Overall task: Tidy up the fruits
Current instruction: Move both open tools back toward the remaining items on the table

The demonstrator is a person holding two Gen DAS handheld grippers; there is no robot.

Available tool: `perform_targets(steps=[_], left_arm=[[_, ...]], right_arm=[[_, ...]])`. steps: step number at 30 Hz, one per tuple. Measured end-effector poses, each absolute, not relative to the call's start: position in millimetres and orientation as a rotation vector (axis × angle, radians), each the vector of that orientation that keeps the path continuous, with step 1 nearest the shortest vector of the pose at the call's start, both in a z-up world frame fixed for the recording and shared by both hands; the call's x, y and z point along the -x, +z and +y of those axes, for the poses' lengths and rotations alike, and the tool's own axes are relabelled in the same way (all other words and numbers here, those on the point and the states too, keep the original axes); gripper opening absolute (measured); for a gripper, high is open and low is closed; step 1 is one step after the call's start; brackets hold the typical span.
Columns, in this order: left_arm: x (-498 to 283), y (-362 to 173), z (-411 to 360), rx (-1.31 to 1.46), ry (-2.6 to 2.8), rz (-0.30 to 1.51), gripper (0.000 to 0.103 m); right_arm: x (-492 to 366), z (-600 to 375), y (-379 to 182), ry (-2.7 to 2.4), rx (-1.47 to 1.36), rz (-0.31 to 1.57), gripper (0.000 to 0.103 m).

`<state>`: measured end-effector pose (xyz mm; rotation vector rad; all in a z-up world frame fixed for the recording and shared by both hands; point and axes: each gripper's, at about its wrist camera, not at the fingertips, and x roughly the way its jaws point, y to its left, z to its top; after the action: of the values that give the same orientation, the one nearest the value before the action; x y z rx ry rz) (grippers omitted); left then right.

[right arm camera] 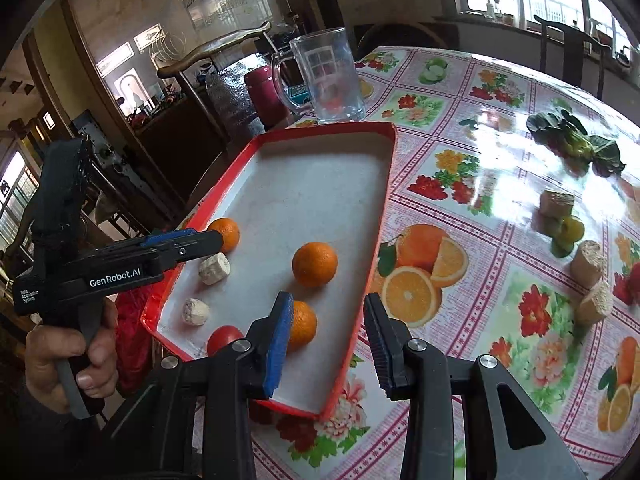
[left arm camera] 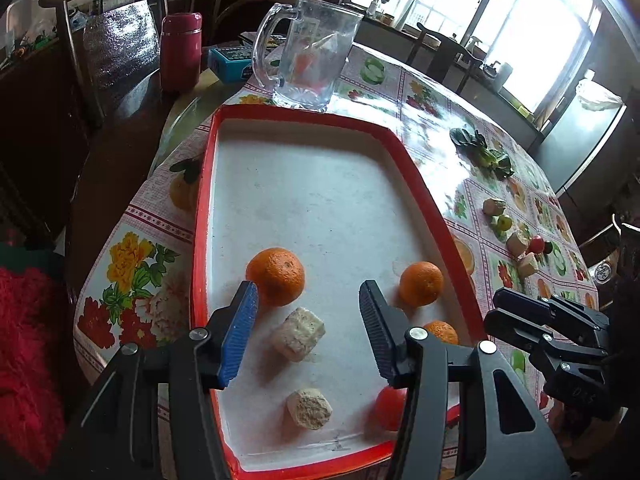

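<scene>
Both grippers tilt down at the red-rimmed tray (left arm camera: 416, 184): left gripper (left arm camera: 308, 312) spread, empty above a pale chunk (left arm camera: 298, 333); right gripper (right arm camera: 328, 330) parted, empty, over the tray's near rim.

"GenRobot.AI" on left tool (right arm camera: 202, 240)

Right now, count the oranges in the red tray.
3. One orange near the left rim, one mid-tray, one nearest the camera, partly behind the right tool's blue finger. None appears hidden.
</scene>
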<state>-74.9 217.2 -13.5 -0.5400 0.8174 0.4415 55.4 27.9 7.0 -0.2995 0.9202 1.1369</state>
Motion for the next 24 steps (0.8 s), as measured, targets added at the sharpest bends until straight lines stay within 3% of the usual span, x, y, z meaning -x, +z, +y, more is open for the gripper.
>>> perform_targets(steps=[24], left_arm=[[9.6,1.6,97.3,0.387,0.204,0.866,0.051]], right_arm=[[-120.3,-150.7,3.1,0.815,0.1,0.914,0.043]])
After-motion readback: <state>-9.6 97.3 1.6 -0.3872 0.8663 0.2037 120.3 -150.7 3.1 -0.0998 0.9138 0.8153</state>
